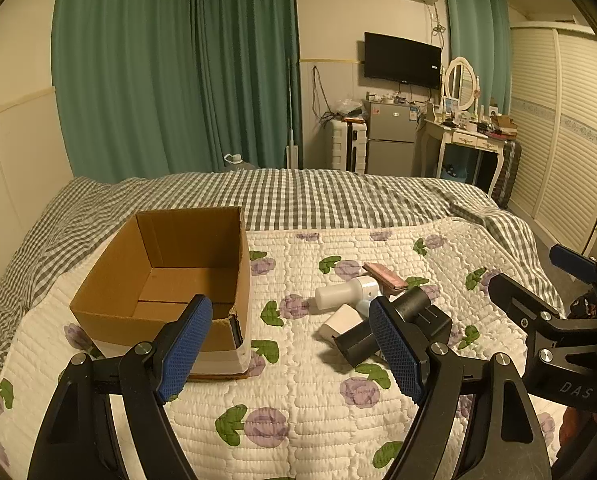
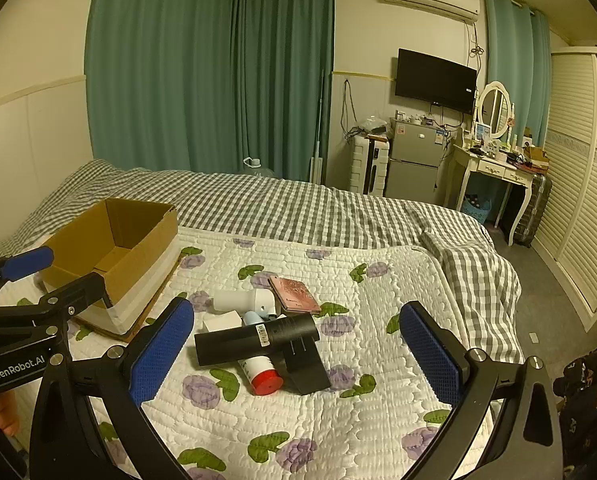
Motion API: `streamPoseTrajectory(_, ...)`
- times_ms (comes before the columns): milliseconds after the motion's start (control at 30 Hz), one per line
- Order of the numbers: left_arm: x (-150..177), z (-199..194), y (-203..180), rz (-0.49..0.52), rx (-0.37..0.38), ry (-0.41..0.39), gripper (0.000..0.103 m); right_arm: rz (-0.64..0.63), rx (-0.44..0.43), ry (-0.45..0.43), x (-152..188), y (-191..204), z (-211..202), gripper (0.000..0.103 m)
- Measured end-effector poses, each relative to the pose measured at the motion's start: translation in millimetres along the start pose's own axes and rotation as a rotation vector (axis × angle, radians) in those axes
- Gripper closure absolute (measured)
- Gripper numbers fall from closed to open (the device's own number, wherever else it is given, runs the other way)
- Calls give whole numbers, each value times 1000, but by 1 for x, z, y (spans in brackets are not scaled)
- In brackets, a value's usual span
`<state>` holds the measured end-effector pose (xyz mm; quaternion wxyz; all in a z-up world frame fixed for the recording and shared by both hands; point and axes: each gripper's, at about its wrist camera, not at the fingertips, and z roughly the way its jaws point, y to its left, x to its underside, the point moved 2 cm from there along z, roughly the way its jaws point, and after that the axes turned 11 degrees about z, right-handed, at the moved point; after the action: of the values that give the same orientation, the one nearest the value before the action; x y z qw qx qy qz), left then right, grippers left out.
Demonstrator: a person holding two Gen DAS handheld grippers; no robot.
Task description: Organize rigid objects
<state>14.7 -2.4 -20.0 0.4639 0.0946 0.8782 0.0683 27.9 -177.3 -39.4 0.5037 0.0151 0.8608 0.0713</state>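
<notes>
1. 2 tools hover above the quilted bed [image 2: 338,420], the left tool [image 1: 294,348] and right tool [image 2: 294,354] both spread wide, gripping nothing.
2. Cardboard box [image 1: 166,280] sits open at left.
3. Black hair dryer [image 2: 258,340], white bottle [image 2: 242,300], pink case [image 2: 294,294] and what seems a red-capped tube [image 2: 260,376] lie piled beside it.

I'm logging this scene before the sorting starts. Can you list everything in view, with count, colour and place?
cardboard box: 1, brown, open and empty, left on the quilt
black cylinder device: 1, black, atop the pile
white bottle: 1, white, lying behind it
red-capped tube: 1, white with red cap, under the black device
pink case: 1, pink, back of pile
small white box: 1, white, pile's left edge
quilt: 1, white with purple flowers, on the bed
left gripper: 1, black, blue pads, open
right gripper: 1, black, blue pads, open
</notes>
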Motion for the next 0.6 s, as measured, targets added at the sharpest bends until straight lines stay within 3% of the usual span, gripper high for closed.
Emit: streamPoseTrajectory(600, 1, 3, 1, -4, -1, 12, 19, 14, 10, -9, -2, -1, 0, 0)
